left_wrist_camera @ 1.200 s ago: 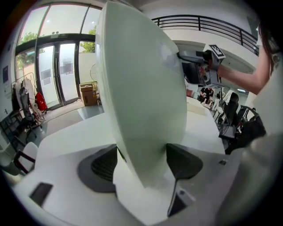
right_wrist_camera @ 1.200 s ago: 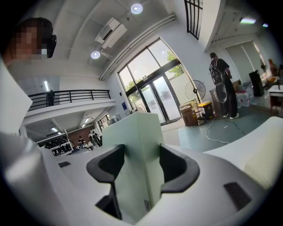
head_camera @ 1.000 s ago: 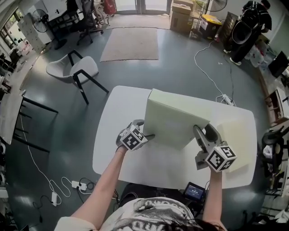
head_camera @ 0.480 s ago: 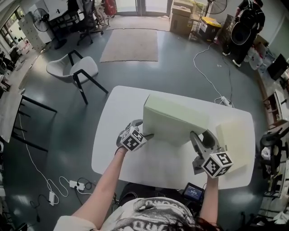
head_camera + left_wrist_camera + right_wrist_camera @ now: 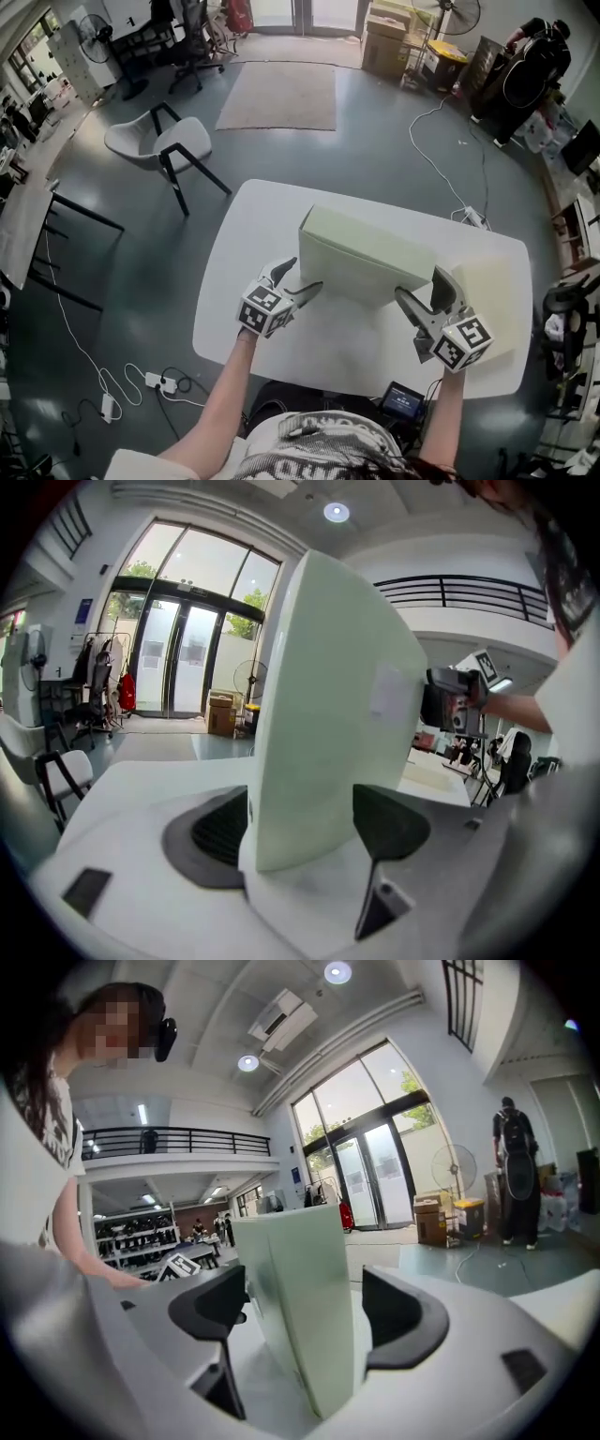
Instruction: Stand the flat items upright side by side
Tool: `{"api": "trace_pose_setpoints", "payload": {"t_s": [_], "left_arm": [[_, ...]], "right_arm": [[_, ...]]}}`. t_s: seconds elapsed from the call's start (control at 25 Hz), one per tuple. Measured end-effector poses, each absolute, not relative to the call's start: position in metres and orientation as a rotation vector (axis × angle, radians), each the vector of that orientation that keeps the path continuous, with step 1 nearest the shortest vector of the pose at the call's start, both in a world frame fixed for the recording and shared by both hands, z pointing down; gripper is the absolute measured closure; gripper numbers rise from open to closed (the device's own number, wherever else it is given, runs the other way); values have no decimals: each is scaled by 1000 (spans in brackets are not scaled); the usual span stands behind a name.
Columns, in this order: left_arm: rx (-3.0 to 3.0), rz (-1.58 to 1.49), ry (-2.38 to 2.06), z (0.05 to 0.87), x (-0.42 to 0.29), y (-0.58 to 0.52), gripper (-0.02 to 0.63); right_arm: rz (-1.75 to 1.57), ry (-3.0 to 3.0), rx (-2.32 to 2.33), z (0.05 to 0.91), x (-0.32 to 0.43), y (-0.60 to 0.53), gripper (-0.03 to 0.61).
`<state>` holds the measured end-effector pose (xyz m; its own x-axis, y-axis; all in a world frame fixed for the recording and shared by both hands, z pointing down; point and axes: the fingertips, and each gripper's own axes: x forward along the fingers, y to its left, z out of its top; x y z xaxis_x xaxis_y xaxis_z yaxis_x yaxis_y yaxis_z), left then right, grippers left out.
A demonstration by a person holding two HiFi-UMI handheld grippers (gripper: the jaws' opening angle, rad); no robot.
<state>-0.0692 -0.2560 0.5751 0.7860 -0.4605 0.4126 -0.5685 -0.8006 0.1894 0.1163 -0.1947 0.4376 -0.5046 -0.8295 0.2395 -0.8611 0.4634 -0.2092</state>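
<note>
No text is legible: the black-and-white marker cubes (image 5: 265, 310) (image 5: 464, 341) at either end of the pale green foam slab (image 5: 366, 253) bear only square patterns, the slab's white sticker (image 5: 389, 688) looks blank, and the blue wall sign (image 5: 84, 609) far behind the slab is unreadably small.

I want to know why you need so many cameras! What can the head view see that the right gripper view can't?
Only the head view shows the flat slab lying at the table's right end, the chair and the rug. Only the right gripper view shows a balcony railing and ceiling lights. Both show the upright slab standing on its edge, with the right gripper around its end, jaws apart and just opened.
</note>
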Motion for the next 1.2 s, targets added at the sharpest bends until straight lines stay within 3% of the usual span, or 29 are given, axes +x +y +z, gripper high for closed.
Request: {"api": "trace_pose_setpoints", "payload": {"t_s": [0.12,0.24,0.28,0.36,1.2], "left_arm": [[2683,477,-799,566,-70,-249,256],[2655,383,-823,553,-69,-246,256],[2641,347,-832,548,-69,-245,256],[2622,280,-838,539,-68,-245,256],[2681,143,-647,483,6,-236,258]], "right_arm": [[386,-2614,1378,437,116,-199,145],[370,-2646,1242,440,110,-203,144],[365,-2652,1212,440,106,-203,151],[347,-2670,1189,440,101,-203,255],[232,-2395,1850,432,98,-187,282]]}}
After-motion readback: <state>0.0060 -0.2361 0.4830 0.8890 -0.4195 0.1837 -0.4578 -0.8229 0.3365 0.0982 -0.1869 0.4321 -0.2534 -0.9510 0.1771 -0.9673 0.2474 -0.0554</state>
